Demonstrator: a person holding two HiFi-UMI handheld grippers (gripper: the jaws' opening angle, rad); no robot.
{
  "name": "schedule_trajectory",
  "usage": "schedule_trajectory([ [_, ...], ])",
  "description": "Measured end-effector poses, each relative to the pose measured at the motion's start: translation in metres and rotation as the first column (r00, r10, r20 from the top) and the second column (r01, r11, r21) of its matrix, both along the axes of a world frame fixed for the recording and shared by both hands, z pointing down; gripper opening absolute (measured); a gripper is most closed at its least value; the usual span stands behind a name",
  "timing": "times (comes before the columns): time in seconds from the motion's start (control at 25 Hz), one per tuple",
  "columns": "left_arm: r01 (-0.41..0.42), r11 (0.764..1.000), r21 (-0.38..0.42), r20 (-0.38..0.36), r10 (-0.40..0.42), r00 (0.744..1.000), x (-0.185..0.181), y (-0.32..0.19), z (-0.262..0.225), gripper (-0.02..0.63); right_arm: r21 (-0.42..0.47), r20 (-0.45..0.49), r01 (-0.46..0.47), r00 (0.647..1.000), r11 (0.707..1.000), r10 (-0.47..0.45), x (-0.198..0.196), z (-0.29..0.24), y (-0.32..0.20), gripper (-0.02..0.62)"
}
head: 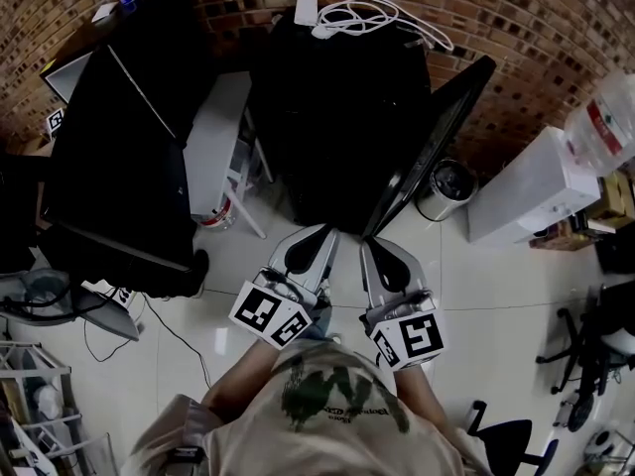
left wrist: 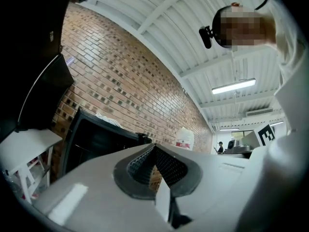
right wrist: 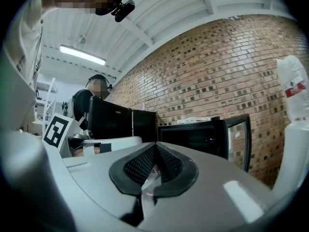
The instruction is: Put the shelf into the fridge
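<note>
Head view: the black fridge (head: 342,117) stands against the brick wall (head: 516,28), its door (head: 432,137) swung open on its right side.
Shelf: I cannot pick out the shelf; the fridge's inside is too dark in every view.
Left claw: the left gripper (head: 310,248) has its jaws closed together and grips nothing; it sits just before the fridge's front.
Right claw: the right gripper (head: 387,264) has its jaws pressed together too, with only a pale sliver at their seam that I cannot identify.
In the way: the open door's lower edge runs close past the right gripper's tip.
On the fridge: a tangle of white cables (head: 372,13) and a white adapter (head: 306,8).
Left of the fridge: a white stand (head: 218,137) just beside it, then a black cabinet (head: 119,157).
Right of the fridge: a shiny round bin (head: 448,181) near the door's foot; beyond it a white box (head: 531,191) and a big water bottle (head: 605,127).
Writing: the bottle's red label is too small to read; the green print on the person's shirt (head: 337,395) is unreadable.
</note>
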State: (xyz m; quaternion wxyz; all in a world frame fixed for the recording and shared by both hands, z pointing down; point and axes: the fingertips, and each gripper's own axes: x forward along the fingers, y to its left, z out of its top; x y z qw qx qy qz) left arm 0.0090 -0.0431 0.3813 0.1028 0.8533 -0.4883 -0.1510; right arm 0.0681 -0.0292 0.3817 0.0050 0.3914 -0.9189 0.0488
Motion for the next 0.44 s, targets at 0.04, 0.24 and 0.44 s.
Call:
schedule_trajectory([
  [0.04,0.001,1.0,0.001,0.006,-0.001,1.0,0.0,0.003,-0.001,0.0,0.001,0.002,0.0,1.0,1.0,0.0,0.0,-0.001,0.003,0.0],
  [0.24,-0.002,1.0,0.003,0.034,0.002,0.999,0.004,0.014,-0.002,0.0,0.003,0.004,-0.002,1.0,1.0,0.002,0.001,-0.004,0.013,0.0],
  [0.44,-0.014,1.0,0.01,0.046,0.014,0.999,0.006,0.007,0.005,0.0,0.007,-0.001,-0.013,1.0,1.0,0.013,0.002,0.003,0.005,0.0],
])
